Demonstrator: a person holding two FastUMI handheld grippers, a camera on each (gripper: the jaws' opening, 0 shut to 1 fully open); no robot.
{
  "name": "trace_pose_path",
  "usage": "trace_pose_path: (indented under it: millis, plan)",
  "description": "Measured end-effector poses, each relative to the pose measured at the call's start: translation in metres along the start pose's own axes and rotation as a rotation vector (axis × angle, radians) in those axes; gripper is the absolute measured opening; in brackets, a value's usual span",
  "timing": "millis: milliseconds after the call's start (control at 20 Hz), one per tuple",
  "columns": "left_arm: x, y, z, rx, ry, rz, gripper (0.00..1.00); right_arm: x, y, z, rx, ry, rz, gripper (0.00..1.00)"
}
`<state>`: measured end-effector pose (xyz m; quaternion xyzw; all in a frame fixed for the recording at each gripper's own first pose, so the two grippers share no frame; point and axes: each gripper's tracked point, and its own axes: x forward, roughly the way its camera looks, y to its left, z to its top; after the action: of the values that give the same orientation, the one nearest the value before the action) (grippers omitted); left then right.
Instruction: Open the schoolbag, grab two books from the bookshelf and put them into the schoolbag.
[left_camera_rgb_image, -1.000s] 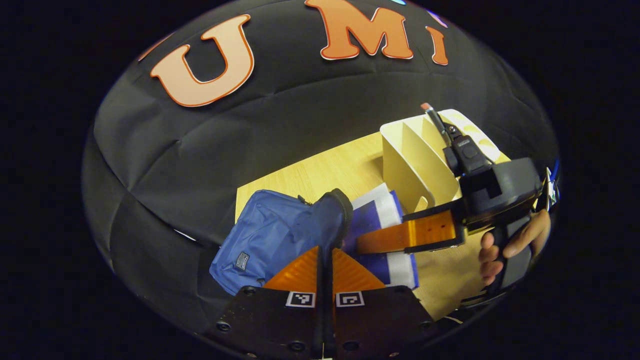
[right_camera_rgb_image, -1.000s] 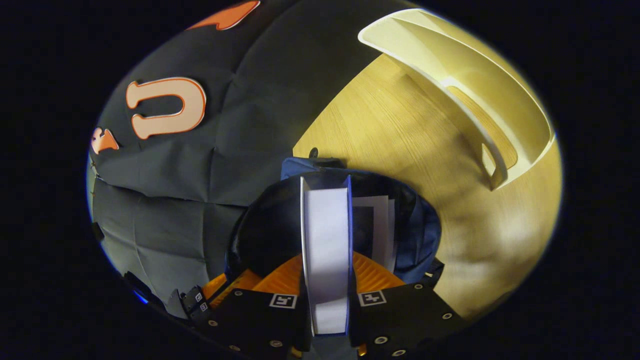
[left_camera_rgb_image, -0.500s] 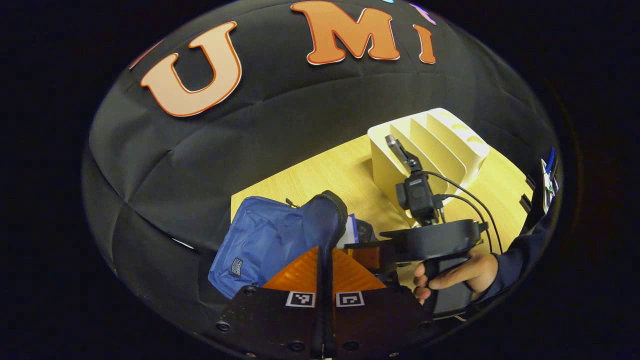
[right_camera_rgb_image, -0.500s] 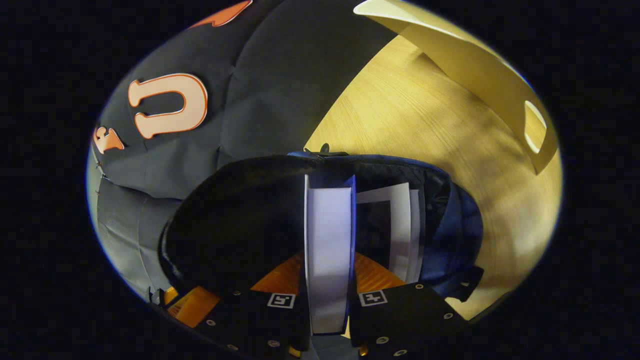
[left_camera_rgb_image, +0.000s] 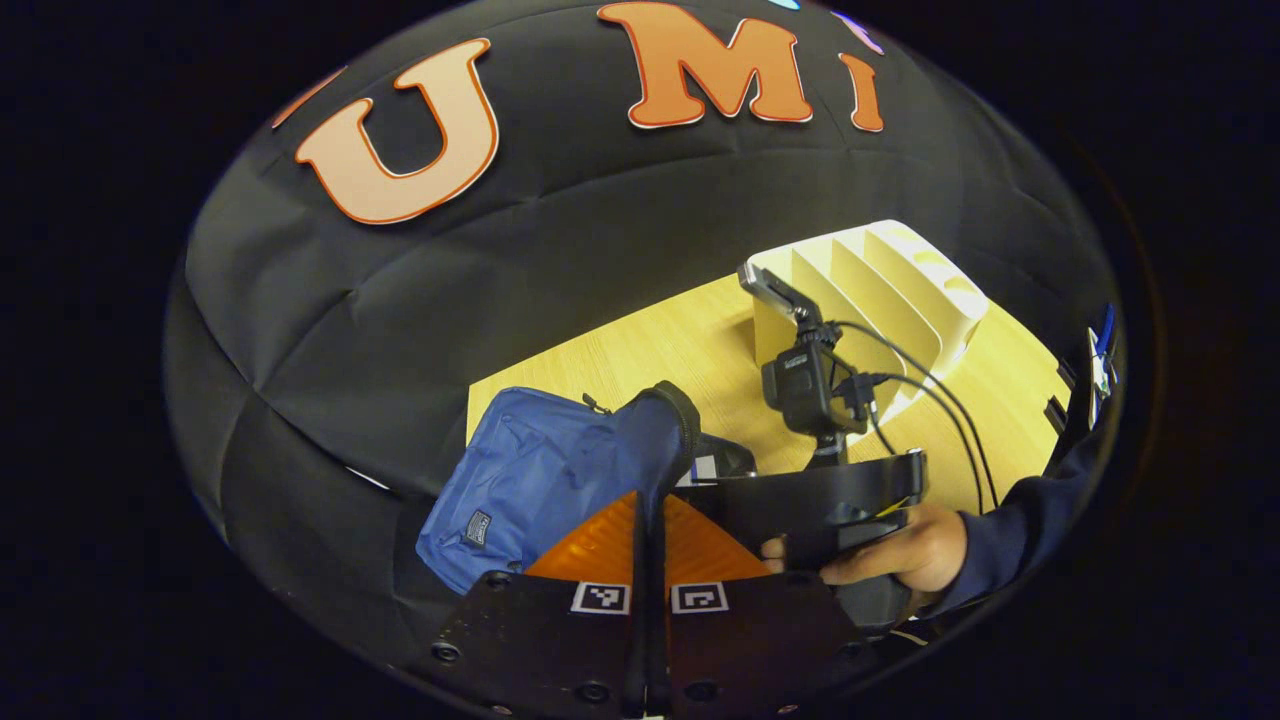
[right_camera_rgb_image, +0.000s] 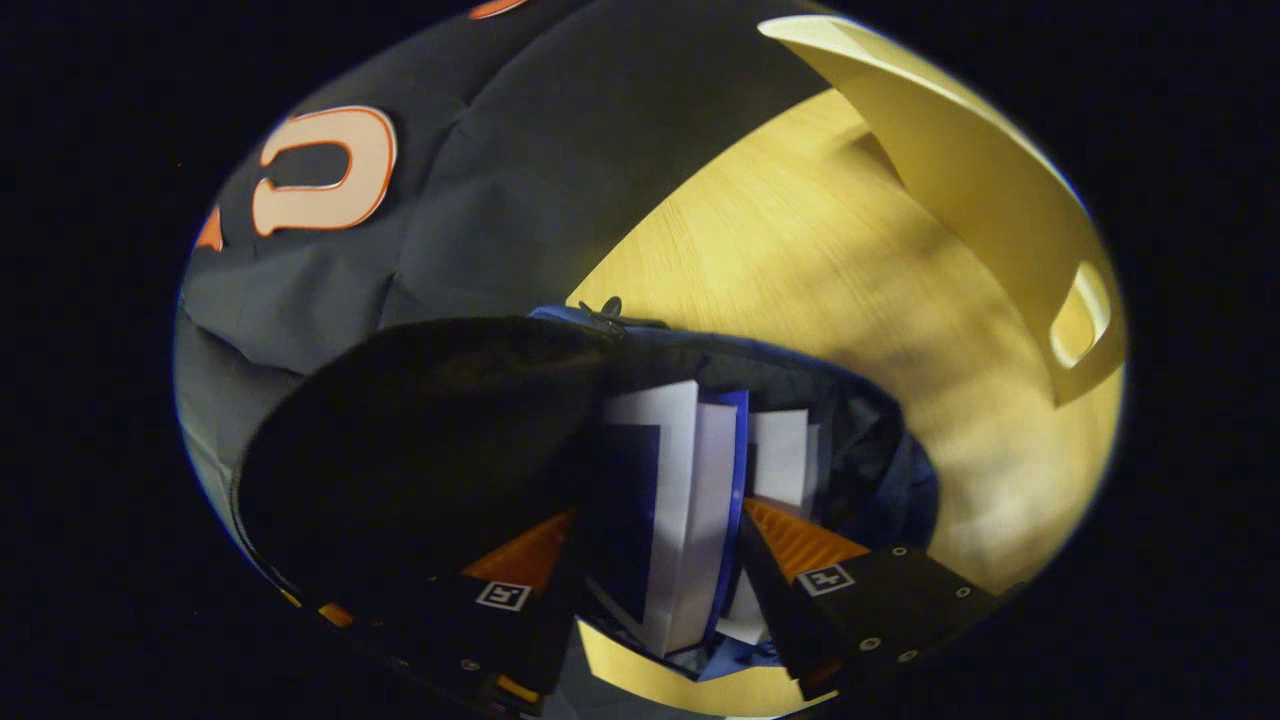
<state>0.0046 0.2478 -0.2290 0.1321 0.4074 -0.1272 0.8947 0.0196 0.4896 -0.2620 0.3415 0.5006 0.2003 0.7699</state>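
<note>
Landmark: blue schoolbag (left_camera_rgb_image: 530, 475), lying on the wooden counter (left_camera_rgb_image: 660, 350) against the booth wall.

Left gripper (left_camera_rgb_image: 648, 520): jaws closed together on a fold of the schoolbag's upper flap at the mouth, holding that flap raised. In the right gripper view the lifted flap reads as a dark hood over the opening.

Right gripper (right_camera_rgb_image: 660, 560): jaws spread apart, one on each side of the book (right_camera_rgb_image: 690, 500), with visible gaps; no clear contact, so not gripping. The book stands on edge inside the schoolbag's mouth, blue cover and white page block showing. A second book (right_camera_rgb_image: 785, 455) stands just beside it, deeper in the bag.

In the left gripper view, a hand (left_camera_rgb_image: 900, 550) with a dark sleeve holds the right gripper at the schoolbag's open end.

Cream bookshelf (left_camera_rgb_image: 880, 290) with upright dividers stands on the counter, well apart from the schoolbag, beyond its open end.
</note>
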Motion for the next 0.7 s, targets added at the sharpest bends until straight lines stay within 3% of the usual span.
trace_pose_path:
  millis: [50, 150, 500, 700]
  plan:
    - [0.000, -0.001, -0.001, -0.004, -0.004, -0.001, 0.01, -0.008, -0.002, 0.008, -0.034, -0.020, -0.014, 0.89]
    - [0.003, -0.002, -0.004, -0.021, -0.007, -0.010, 0.01, -0.023, -0.002, 0.029, -0.108, -0.084, -0.039, 0.95]
    - [0.012, -0.015, -0.011, -0.048, -0.016, -0.008, 0.01, -0.118, -0.018, 0.098, -0.272, -0.298, -0.093, 0.96]
    - [0.015, -0.019, -0.014, -0.050, -0.022, 0.007, 0.00, -0.176, -0.049, 0.150, -0.344, -0.458, -0.203, 0.97]
